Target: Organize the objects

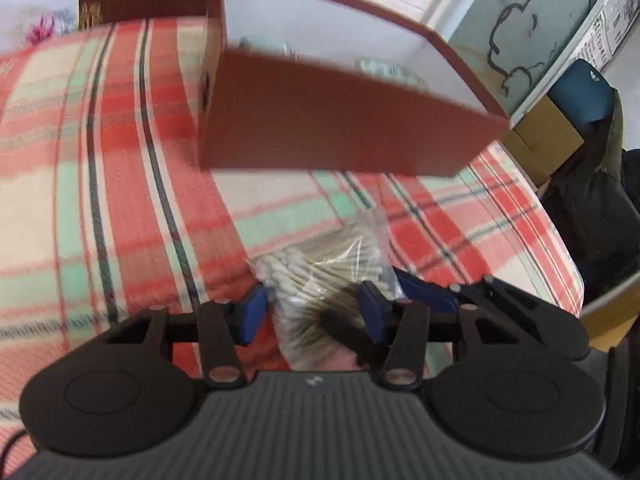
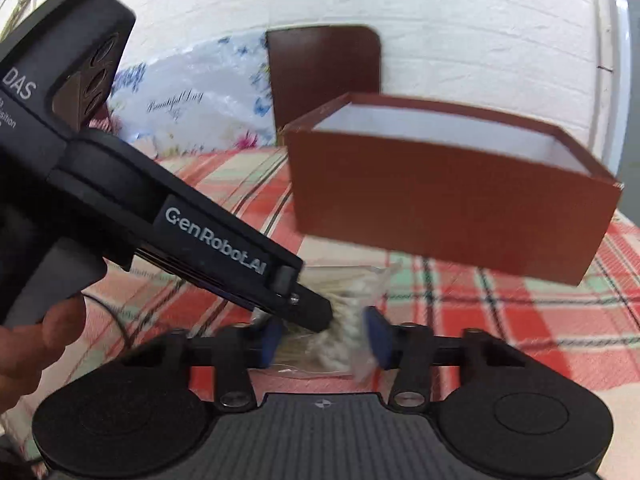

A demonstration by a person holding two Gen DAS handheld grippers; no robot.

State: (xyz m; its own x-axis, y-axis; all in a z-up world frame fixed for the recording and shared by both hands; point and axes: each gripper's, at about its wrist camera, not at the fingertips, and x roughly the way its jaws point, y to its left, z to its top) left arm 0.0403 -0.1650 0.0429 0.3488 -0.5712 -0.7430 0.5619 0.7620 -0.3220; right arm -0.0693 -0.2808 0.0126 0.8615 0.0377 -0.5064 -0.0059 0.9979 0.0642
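Cotton swabs, a clear bag [image 1: 320,280] of them, lie on the plaid cloth [image 1: 120,200] nearest both cameras, between the blue pads of both tools. In the left wrist view, the left tool [image 1: 314,312] has its two pads on either side of the bag with the plastic filling the gap; motion blur leaves it unclear whether they press on it. From the right side, the tip of the right tool [image 1: 416,292] reaches in beside the bag. In the right wrist view, the right tool [image 2: 322,338] likewise straddles the bag [image 2: 340,320], its pads apart and the bag's crumpled plastic touching the right-hand pad [image 2: 378,336]. The black body of the left tool [image 2: 312,312] comes down from the upper left, its tip on the near-left end of the bag, with a hand [image 2: 36,344] behind it at the frame's edge. Just beyond the bag stands an open red-brown box [image 2: 448,208] with a white interior; pale items inside it [image 1: 384,70] are too blurred to identify. Behind the box, a dark red-brown panel [image 2: 324,72] stands upright before the white wall, beside a floral plastic bag [image 2: 188,100].
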